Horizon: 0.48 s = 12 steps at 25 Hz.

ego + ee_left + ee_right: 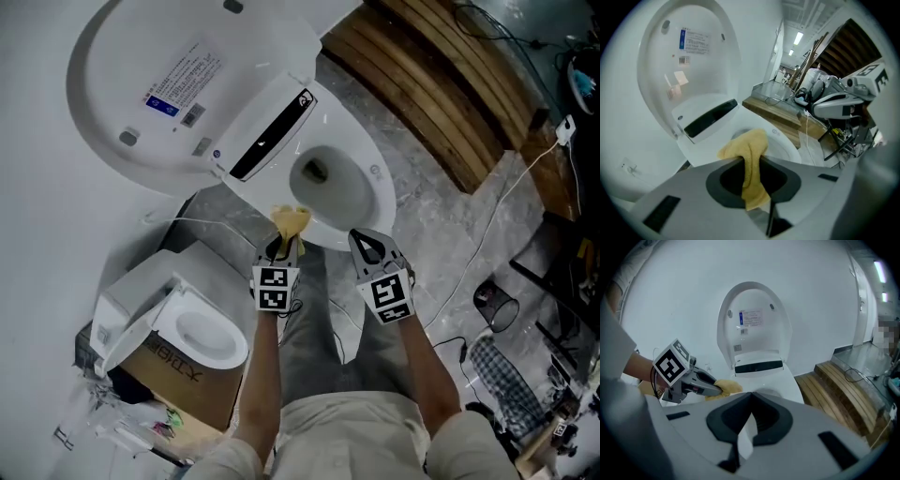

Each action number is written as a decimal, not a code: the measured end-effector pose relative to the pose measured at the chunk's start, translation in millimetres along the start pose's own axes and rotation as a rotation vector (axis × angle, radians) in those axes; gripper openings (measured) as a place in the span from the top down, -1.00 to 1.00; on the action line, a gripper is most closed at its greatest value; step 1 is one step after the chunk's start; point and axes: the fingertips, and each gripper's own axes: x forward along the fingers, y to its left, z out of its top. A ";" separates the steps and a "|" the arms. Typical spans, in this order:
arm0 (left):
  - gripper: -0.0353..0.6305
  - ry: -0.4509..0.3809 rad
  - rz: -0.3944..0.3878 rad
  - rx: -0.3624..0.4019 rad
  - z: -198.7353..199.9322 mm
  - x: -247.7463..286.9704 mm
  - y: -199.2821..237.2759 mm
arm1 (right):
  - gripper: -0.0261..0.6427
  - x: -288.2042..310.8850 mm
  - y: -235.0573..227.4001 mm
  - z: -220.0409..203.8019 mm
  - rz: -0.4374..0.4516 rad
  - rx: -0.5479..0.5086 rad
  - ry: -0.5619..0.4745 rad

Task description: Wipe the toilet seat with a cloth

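A white toilet stands with its lid [169,84] raised, and its seat [375,178] rings the open bowl. My left gripper [284,246] is shut on a yellow cloth [291,221] at the near rim of the seat. In the left gripper view the cloth [750,150] hangs down between the jaws of my left gripper [751,161], above the seat [787,145]. My right gripper [364,236] hovers just right of it, near the seat's front edge. In its own view the right gripper [749,397] is shut with nothing in it; the left gripper [715,389] and cloth [726,387] show at left.
A slatted wooden platform [441,84] runs along the toilet's right side. A cardboard box [187,375] with a white bowl-shaped fixture [202,333] sits at the lower left. Cables [487,244], a black wire basket [495,305] and a checked cloth [506,375] lie at the right.
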 end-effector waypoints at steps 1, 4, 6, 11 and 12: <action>0.65 -0.026 0.000 0.009 13.2 -8.0 -2.6 | 0.90 -7.7 -2.0 8.4 -0.008 -0.001 -0.013; 0.65 -0.116 0.000 0.046 57.7 -35.1 -10.2 | 0.90 -29.3 -7.4 36.6 -0.031 -0.003 -0.058; 0.65 -0.167 0.002 0.068 87.0 -55.8 -16.5 | 0.90 -43.8 -10.1 56.4 -0.040 -0.006 -0.089; 0.65 -0.259 0.021 0.108 140.6 -101.1 -30.9 | 0.90 -83.0 -15.9 108.0 -0.059 -0.022 -0.170; 0.65 -0.275 0.022 0.115 150.3 -110.2 -35.1 | 0.90 -91.0 -15.9 117.7 -0.059 -0.027 -0.185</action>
